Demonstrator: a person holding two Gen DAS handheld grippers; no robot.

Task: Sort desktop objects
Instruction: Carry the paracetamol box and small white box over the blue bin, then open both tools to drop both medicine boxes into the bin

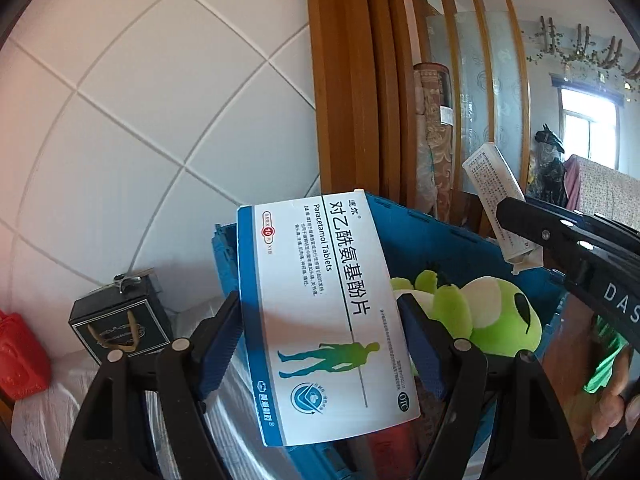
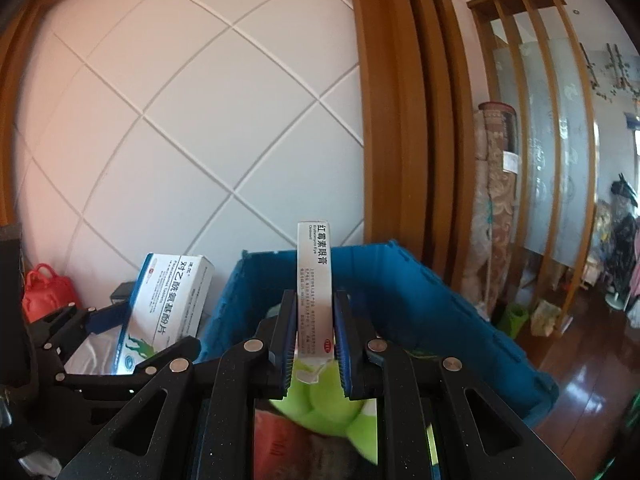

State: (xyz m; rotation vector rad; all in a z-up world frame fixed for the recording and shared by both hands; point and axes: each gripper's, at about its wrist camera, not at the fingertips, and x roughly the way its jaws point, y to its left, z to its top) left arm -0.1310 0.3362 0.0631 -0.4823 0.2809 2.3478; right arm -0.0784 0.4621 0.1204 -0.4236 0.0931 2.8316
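Note:
A white and blue paracetamol tablet box (image 1: 328,320) is clamped across its width by my left gripper (image 1: 318,304), in front of the near-left corner of a blue plastic crate (image 1: 420,232). My right gripper (image 2: 314,300) is shut on a slim white ointment carton (image 2: 314,280), which stands upright over the crate (image 2: 420,288). In the crate lies a green and white plush toy (image 1: 480,312), also seen under the right fingers as a green plush (image 2: 328,396). The right wrist view shows the tablet box (image 2: 168,304) left of the crate. The left wrist view shows the ointment carton (image 1: 492,196) at right.
A dark gift box (image 1: 120,320) and a red bag (image 1: 20,360) stand on a white cloth by the tiled wall. A wooden door frame (image 2: 396,120) and rolled carpets (image 2: 492,208) rise behind the crate. A person's hand (image 1: 616,392) shows at the right edge.

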